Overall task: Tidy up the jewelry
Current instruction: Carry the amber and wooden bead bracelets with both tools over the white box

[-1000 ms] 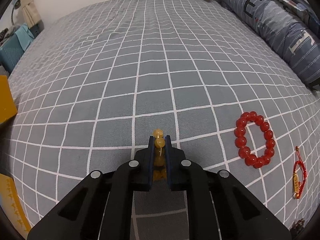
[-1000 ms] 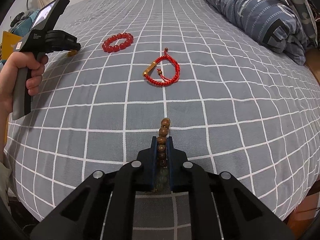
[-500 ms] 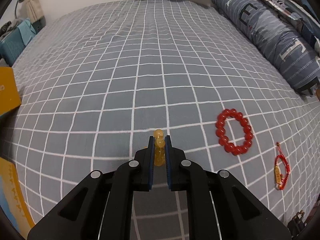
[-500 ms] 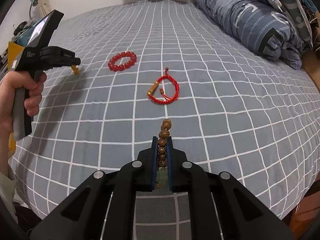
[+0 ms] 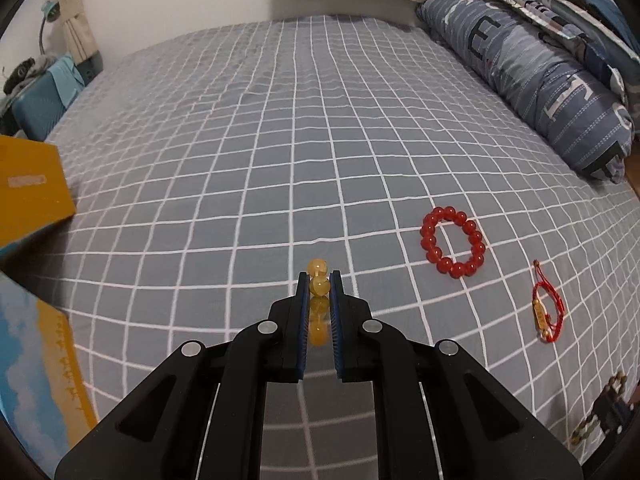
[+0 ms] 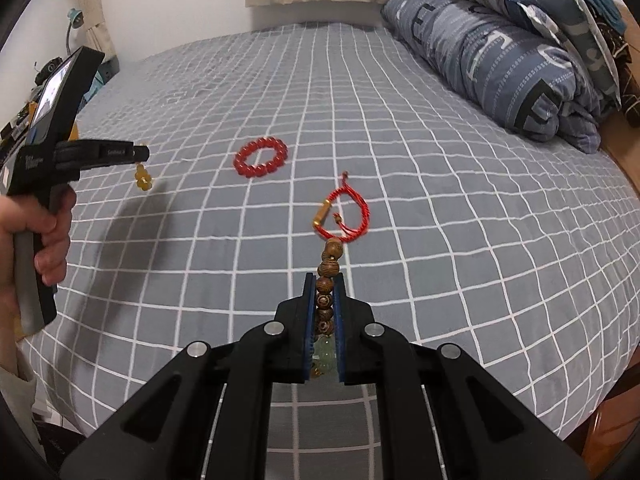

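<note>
My left gripper (image 5: 319, 280) is shut on a yellow bead bracelet (image 5: 319, 285), held above the grey checked bed (image 5: 280, 140). From the right wrist view, that left gripper (image 6: 140, 154) hangs at the left with the yellow bracelet (image 6: 143, 177) dangling under it. My right gripper (image 6: 324, 280) is shut on a brown wooden bead bracelet (image 6: 328, 276), also lifted off the bed. A red bead bracelet (image 5: 453, 241) (image 6: 261, 157) and a red cord bracelet with a gold tube (image 5: 547, 312) (image 6: 344, 216) lie flat on the cover.
A rolled blue patterned quilt (image 5: 540, 80) (image 6: 500, 68) lines the right side of the bed. A yellow box (image 5: 28, 196) sits at the bed's left edge, with another yellow and blue box (image 5: 36, 364) nearer. A person's hand (image 6: 44, 240) grips the left tool.
Both grippers have risen from the bed with their bracelets. The left one also drew back, so the red bracelets sit farther from it and more of the room shows.
</note>
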{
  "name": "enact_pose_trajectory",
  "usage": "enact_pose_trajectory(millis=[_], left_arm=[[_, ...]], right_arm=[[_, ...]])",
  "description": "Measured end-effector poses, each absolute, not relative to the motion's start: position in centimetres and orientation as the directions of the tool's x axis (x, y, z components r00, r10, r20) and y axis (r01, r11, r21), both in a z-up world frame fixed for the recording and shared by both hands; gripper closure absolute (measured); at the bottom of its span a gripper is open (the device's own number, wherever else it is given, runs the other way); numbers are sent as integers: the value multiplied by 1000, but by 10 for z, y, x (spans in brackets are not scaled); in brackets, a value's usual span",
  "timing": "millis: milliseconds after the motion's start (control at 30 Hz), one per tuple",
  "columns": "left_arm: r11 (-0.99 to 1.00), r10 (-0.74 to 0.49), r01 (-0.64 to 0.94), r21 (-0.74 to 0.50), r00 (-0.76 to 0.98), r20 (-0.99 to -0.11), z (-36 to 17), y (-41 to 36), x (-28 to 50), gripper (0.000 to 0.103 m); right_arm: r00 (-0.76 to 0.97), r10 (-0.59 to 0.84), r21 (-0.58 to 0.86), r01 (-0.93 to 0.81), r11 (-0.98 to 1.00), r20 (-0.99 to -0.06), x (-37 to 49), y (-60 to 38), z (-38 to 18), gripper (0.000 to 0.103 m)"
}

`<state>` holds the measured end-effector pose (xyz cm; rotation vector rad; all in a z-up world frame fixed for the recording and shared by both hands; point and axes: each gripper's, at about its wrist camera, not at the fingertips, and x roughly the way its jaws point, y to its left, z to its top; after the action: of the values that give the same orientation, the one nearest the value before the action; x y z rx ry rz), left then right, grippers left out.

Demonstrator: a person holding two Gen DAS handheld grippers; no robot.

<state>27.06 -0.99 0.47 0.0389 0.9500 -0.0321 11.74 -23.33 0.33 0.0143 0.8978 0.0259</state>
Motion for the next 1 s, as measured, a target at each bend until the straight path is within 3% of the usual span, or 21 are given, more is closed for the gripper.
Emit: enact_pose_trajectory(millis=[1000], left_arm=[[998,-52,69,-5,703,-710,80,30,146,94]], right_arm=[[693,84,18,-102,995,-716,104,-171,67,96]])
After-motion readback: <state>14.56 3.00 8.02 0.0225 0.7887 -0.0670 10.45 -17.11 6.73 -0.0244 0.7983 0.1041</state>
